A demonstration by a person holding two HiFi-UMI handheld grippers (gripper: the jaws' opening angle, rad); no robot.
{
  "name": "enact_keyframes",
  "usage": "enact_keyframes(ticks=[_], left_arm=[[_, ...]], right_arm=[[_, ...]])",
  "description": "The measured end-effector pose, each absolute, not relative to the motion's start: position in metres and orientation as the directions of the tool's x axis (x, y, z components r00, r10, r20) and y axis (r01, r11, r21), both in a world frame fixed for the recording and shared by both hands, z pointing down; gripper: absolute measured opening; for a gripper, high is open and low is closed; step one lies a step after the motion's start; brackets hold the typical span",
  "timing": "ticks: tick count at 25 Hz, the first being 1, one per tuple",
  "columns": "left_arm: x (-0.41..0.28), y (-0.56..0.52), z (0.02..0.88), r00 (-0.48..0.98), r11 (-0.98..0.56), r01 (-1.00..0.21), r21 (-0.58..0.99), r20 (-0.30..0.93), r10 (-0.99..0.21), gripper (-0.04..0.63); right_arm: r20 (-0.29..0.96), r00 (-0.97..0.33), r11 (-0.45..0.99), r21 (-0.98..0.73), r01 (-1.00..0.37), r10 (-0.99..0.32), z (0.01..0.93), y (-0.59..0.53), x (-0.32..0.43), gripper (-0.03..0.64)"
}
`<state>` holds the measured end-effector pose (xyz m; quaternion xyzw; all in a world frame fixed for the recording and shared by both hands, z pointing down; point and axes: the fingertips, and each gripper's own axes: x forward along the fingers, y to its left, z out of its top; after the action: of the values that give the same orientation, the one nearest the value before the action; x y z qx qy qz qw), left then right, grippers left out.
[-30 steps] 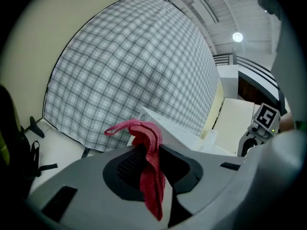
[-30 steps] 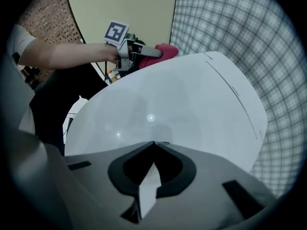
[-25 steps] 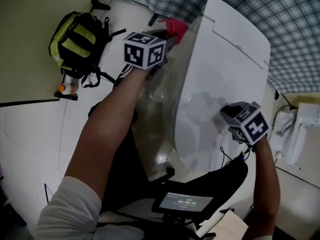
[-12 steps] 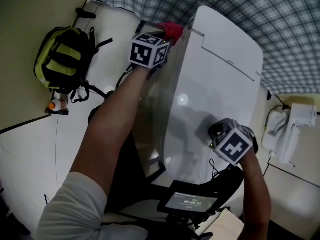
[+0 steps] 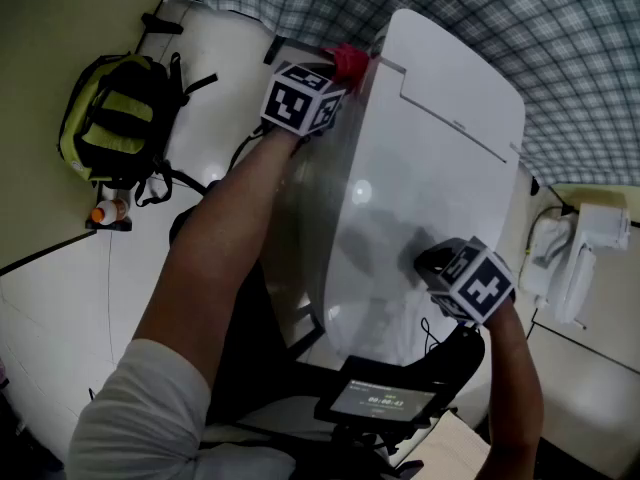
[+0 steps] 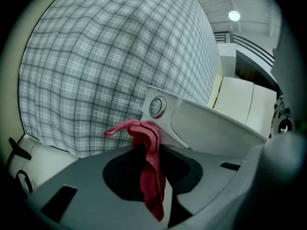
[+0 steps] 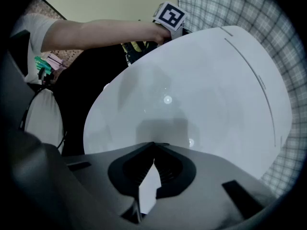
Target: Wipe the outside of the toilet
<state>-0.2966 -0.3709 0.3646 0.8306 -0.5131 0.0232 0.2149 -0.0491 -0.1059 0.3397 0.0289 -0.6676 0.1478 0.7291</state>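
The white toilet (image 5: 430,148) fills the middle of the head view, lid down. My left gripper (image 5: 338,76) is at its far left side, near the back corner, shut on a red cloth (image 5: 348,63). In the left gripper view the cloth (image 6: 149,166) hangs from between the closed jaws of that gripper (image 6: 144,147), just before the round flush button (image 6: 156,107). My right gripper (image 5: 438,264) points down over the near part of the lid (image 7: 192,90). It (image 7: 153,145) is shut and holds nothing.
A yellow-green backpack (image 5: 110,118) and an orange-capped bottle (image 5: 105,211) lie on the white floor at the left. A plaid wall (image 5: 520,28) runs behind the toilet. A white fixture (image 5: 575,258) stands at the right. A small screen (image 5: 385,400) sits at my chest.
My left gripper has slid with the red cloth a little closer to the toilet's back corner. The right gripper stays over the lid.
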Motion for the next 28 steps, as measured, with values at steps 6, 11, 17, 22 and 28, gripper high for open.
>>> enact_keyframes(ticks=[6, 11, 17, 22, 28], left_arm=[[-0.286, -0.342, 0.37, 0.517, -0.447, -0.853, 0.27, 0.319, -0.794, 0.078], [-0.272, -0.312, 0.37, 0.544, -0.491, -0.839, 0.232, 0.34, -0.767, 0.078], [-0.26, -0.268, 0.373, 0.572, -0.545, -0.818, 0.187, 0.371, -0.732, 0.077], [-0.247, -0.231, 0.365, 0.606, -0.598, -0.787, 0.148, 0.365, -0.707, 0.077], [-0.235, -0.192, 0.362, 0.634, -0.631, -0.763, 0.141, 0.355, -0.687, 0.077]], right_arm=[[0.982, 0.064, 0.954, -0.156, -0.257, 0.178, 0.338, -0.107, -0.052, 0.004], [0.987, 0.087, 0.962, -0.109, -0.249, 0.134, 0.337, -0.107, -0.049, 0.005], [0.989, 0.092, 0.964, -0.089, -0.253, 0.115, 0.336, -0.106, -0.049, 0.005], [0.987, 0.092, 0.954, -0.101, -0.283, 0.132, 0.335, -0.109, -0.049, 0.005], [0.988, 0.102, 0.947, -0.079, -0.31, 0.116, 0.335, -0.11, -0.049, 0.005]])
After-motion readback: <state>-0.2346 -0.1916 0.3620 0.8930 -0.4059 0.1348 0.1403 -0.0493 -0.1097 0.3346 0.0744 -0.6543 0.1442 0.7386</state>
